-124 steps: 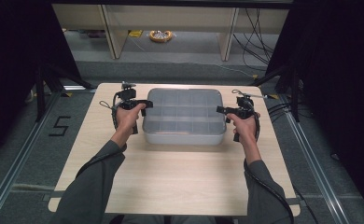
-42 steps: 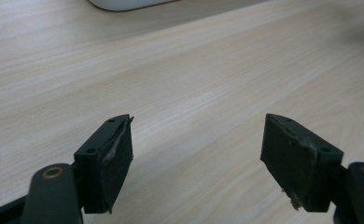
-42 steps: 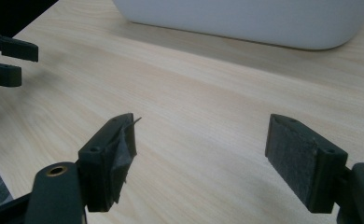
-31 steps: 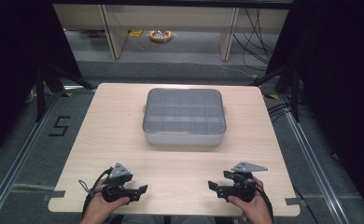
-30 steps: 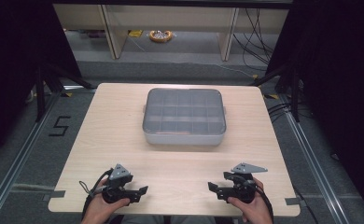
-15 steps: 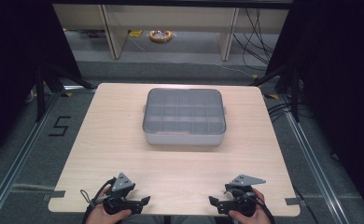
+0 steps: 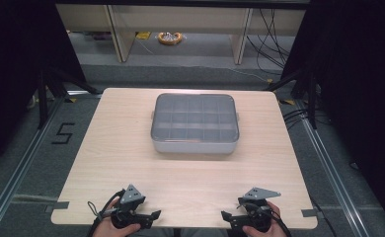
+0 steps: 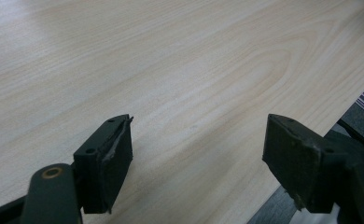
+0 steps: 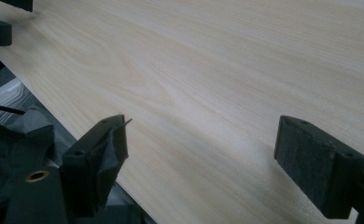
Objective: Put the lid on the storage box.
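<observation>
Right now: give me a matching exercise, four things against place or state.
Things:
1. left gripper
2. right gripper
3. compartment box
4. table

Places or states:
A. lidded, at the table's middle, toward the far side
B. open, at the near right edge
C. pale wood, bears the box
D. open, at the near left edge

Pairs: 1-D, 2-B, 3-A, 4-C

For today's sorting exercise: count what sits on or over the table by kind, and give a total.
Lidded compartment box: 1
Handheld grippers: 2, the left gripper and the right gripper, both with jaws open
Total: 3
</observation>
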`<state>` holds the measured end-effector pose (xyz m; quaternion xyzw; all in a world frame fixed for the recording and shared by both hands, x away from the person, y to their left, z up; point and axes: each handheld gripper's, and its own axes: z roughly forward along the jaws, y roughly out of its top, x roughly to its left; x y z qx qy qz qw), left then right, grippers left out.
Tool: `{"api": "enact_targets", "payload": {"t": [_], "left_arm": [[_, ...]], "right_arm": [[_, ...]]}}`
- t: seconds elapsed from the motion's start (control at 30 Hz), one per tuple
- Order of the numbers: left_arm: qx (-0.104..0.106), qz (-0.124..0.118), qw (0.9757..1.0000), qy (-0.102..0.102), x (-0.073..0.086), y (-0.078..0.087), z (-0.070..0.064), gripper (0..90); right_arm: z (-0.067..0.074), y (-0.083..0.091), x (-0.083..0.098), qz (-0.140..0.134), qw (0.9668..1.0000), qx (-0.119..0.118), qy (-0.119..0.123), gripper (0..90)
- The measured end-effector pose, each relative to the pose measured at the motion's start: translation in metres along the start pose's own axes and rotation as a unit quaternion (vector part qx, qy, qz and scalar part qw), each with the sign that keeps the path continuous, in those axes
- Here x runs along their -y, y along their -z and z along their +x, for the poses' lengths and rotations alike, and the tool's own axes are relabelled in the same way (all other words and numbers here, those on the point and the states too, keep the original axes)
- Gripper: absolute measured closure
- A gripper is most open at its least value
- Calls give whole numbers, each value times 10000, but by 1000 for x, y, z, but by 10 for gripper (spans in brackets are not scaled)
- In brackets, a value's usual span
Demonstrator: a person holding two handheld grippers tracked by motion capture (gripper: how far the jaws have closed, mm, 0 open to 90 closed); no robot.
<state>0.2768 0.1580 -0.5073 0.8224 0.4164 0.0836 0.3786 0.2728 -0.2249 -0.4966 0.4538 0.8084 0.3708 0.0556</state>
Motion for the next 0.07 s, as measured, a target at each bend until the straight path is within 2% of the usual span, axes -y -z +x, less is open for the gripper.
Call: {"api": "enact_targets", "payload": {"t": [0.07], "left_arm": [[35,1,10000,22,0,0,0,236]], "right_arm": [[-1,-1,0,-18,10000,-81,-3,184]]}}
